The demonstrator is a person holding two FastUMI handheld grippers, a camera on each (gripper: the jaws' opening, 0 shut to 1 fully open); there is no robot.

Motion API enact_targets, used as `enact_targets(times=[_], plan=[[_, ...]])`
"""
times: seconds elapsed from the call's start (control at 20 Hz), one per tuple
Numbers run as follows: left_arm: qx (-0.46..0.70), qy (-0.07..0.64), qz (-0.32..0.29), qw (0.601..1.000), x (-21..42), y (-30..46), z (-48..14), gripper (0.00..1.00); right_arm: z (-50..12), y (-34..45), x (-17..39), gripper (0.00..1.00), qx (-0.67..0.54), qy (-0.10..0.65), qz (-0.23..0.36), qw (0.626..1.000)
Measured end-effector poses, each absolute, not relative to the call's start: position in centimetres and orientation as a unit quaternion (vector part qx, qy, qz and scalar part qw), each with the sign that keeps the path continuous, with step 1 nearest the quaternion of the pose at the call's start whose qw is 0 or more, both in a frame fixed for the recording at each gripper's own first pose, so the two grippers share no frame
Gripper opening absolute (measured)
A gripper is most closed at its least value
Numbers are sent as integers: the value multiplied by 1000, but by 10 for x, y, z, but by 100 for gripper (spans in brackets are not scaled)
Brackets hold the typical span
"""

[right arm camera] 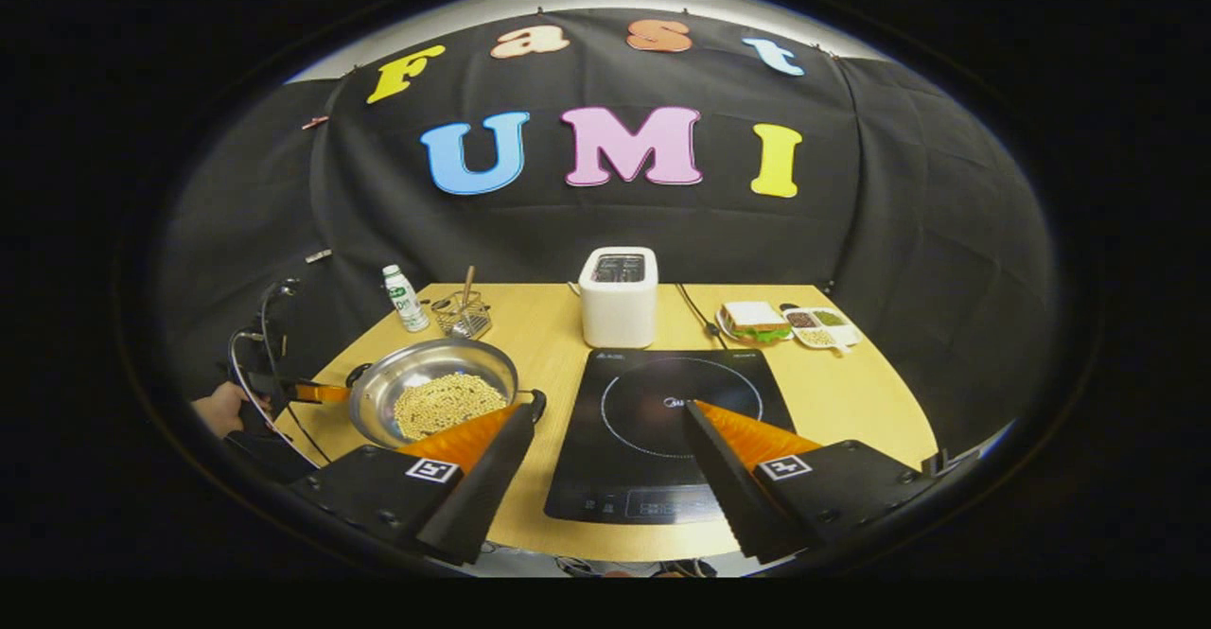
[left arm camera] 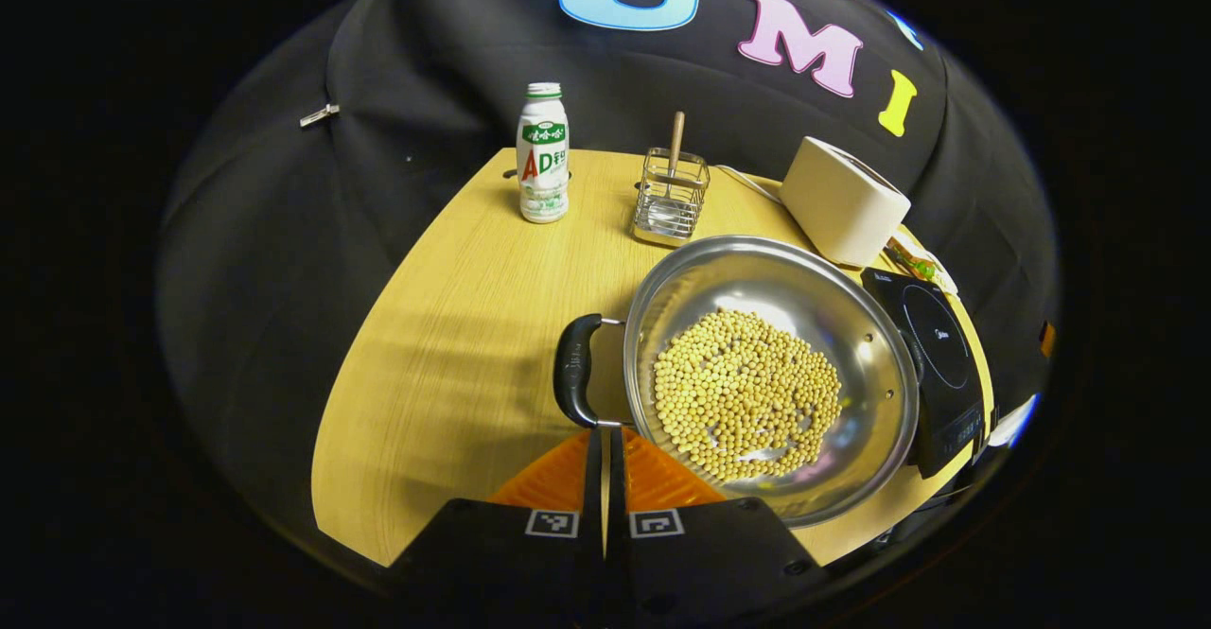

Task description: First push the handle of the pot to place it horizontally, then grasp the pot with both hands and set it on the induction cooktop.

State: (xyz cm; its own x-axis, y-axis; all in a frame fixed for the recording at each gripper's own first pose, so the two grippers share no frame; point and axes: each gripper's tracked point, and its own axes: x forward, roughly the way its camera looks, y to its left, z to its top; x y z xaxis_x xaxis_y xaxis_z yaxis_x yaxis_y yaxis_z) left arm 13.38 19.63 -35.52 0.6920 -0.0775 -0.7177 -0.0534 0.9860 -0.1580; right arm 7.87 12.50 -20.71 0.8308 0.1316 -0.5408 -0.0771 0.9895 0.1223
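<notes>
Pot: we've got the pot (left arm camera: 771, 374) on the worktop (left arm camera: 454, 326), just left of the induction cooktop (right arm camera: 667, 421).
Left tongs (left arm camera: 604, 478): pressed together, tips at the near handle (left arm camera: 575, 369), which lies crosswise ahead of us.
Right tongs (right arm camera: 605, 449): spread wide, over the cooktop's front; far handle (right arm camera: 537, 404) beside them.
Contents: pale beans (left arm camera: 747, 393) heaped in the pot.

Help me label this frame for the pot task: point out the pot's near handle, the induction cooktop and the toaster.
Pot's near handle (left arm camera: 575, 370): left gripper view, middle of the black grip.
Induction cooktop (right arm camera: 674, 400): right gripper view, inside the ring on its glass top.
Toaster (right arm camera: 619, 312): right gripper view, its front face.
</notes>
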Motion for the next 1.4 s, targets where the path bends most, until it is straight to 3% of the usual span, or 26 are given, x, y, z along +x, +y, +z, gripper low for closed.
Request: enact_targets(times=[0.3, 0.5, 0.55, 0.65, 0.75, 1.4], plan=[[-95, 325, 19, 941, 147, 222, -301, 9, -238, 168, 107, 100, 81, 325, 80, 939], [-86, 308, 7, 947, 161, 226, -293, 58, -259, 192, 127, 100, 81, 347, 90, 930], [-90, 307, 0, 947, 166, 222, -294, 77, -266, 198, 130, 100, 90, 358, 91, 925], [-104, 293, -9, 950, 179, 214, -297, 91, -280, 213, 136, 100, 114, 375, 94, 915], [-121, 286, -22, 950, 192, 206, -302, 96, -301, 220, 143, 100, 117, 394, 91, 907], [-141, 352, -81, 922, 229, 183, -369, 96, -380, 256, 163, 99, 139, 468, 99, 867]])
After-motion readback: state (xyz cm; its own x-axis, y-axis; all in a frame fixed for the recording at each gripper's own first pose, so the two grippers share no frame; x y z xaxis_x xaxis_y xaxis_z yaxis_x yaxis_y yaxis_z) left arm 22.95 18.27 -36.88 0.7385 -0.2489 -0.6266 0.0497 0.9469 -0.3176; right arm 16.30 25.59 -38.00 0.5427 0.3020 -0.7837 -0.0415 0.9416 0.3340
